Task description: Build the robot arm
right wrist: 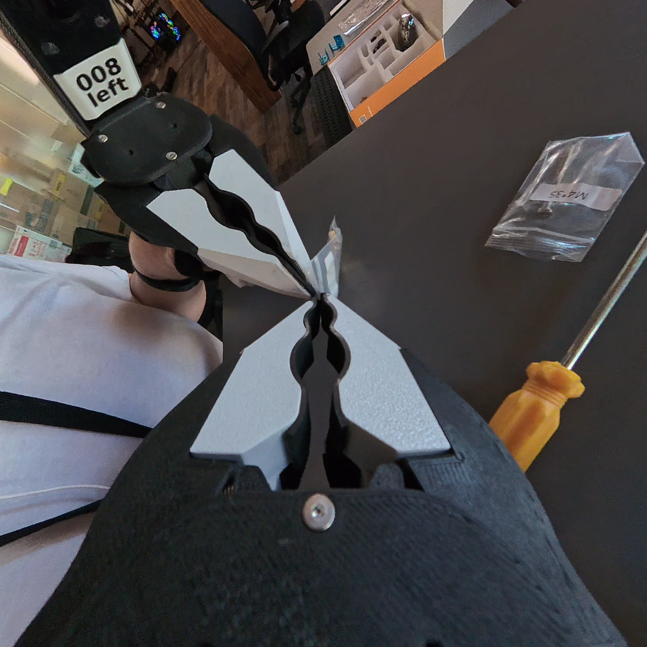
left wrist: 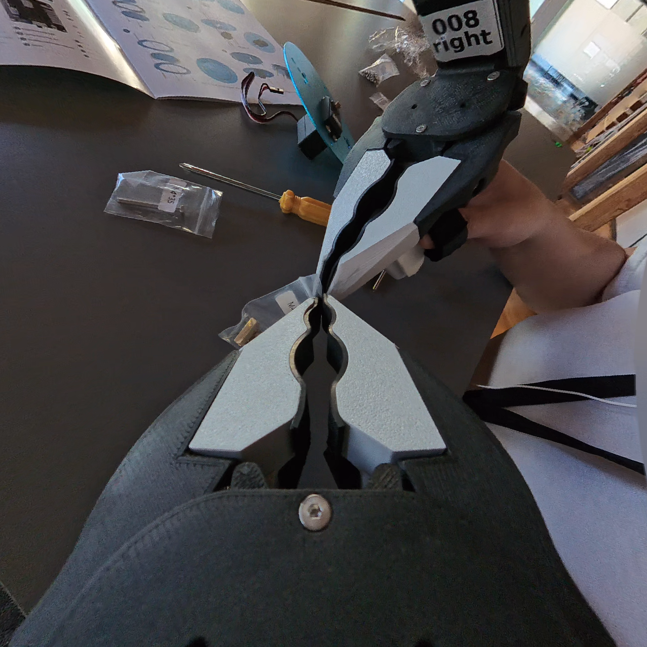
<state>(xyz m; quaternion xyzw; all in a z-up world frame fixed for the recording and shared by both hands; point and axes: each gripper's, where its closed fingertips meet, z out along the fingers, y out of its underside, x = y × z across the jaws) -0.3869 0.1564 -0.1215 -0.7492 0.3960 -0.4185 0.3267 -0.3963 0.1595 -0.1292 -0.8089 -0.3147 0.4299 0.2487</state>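
A small clear plastic bag [left wrist: 276, 311] with a white label and brass parts hangs above the dark table [left wrist: 87, 315]. My left gripper [left wrist: 321, 300] is shut, and its fingertips pinch the bag's top edge. My right gripper [left wrist: 324, 285] comes in from the upper right, meets the left gripper tip to tip, and is shut on the same edge. In the right wrist view the bag [right wrist: 329, 266] stands up just beyond my right gripper [right wrist: 322, 297]. There the left gripper [right wrist: 310, 291] clamps it from the upper left.
A second clear bag of dark screws [left wrist: 164, 201] and a yellow-handled screwdriver [left wrist: 304, 206] lie on the table. A blue disc with a black servo and cable [left wrist: 315, 101], an open booklet [left wrist: 168, 45] and small bags [left wrist: 381, 68] lie farther off. An orange-and-white box [right wrist: 385, 70] stands beyond the table's edge. My two grippers' fingertips are within a few centimetres of each other. The yellow-handled screwdriver [left wrist: 304, 206] is about 10 centimeters from both grippers' fingertips. My right wrist view [right wrist: 521, 399] looks at it from another angle.
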